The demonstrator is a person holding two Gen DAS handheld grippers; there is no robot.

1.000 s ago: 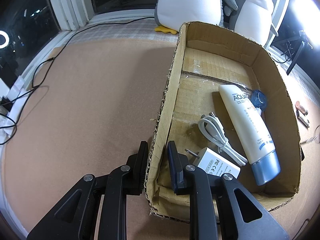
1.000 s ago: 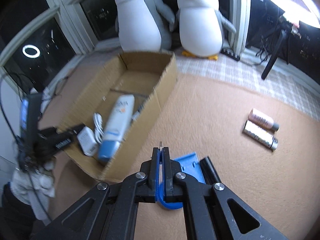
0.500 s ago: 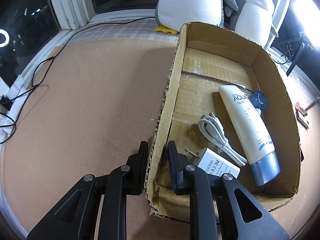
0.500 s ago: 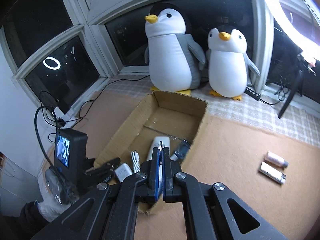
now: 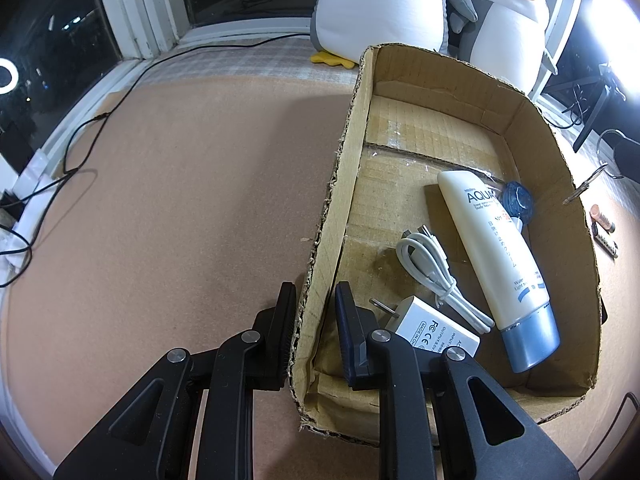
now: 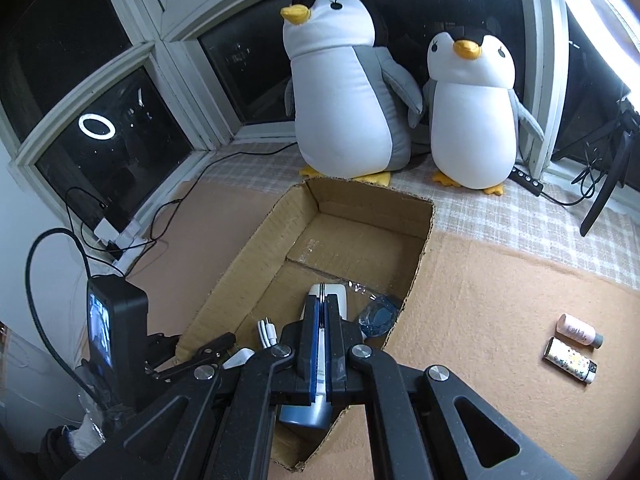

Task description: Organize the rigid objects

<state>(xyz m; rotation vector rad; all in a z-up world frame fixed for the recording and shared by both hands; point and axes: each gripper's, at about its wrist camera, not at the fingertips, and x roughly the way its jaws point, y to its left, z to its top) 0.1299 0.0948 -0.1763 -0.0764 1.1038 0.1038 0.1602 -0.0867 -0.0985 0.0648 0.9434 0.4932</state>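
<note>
An open cardboard box (image 5: 344, 160) lies on the tan carpet. My left gripper (image 5: 316, 320) is shut on the box's left wall near its front corner, one finger outside and one inside. The box holds a white tube with a blue cap (image 5: 496, 248), a coiled white cable (image 5: 428, 264), a white charger (image 5: 432, 332) and a round blue piece (image 5: 518, 202). My right gripper (image 6: 322, 304) is shut on a thin blue flat object with a metal ring (image 6: 322, 290) at its tip. It hovers over the near end of the box (image 6: 240, 264), above the tube's cap (image 6: 304, 416).
Two small bottles (image 6: 580, 330) (image 6: 570, 366) lie on the carpet right of the box. Two plush penguins (image 6: 344, 92) (image 6: 472, 116) stand behind it by the window. Black cables (image 5: 80, 140) trail along the left edge of the carpet. A tripod leg (image 6: 604, 192) stands at the far right.
My right gripper has risen from low over the carpet and swung left to above the box, still gripping the blue object. The left gripper and box have not moved.
</note>
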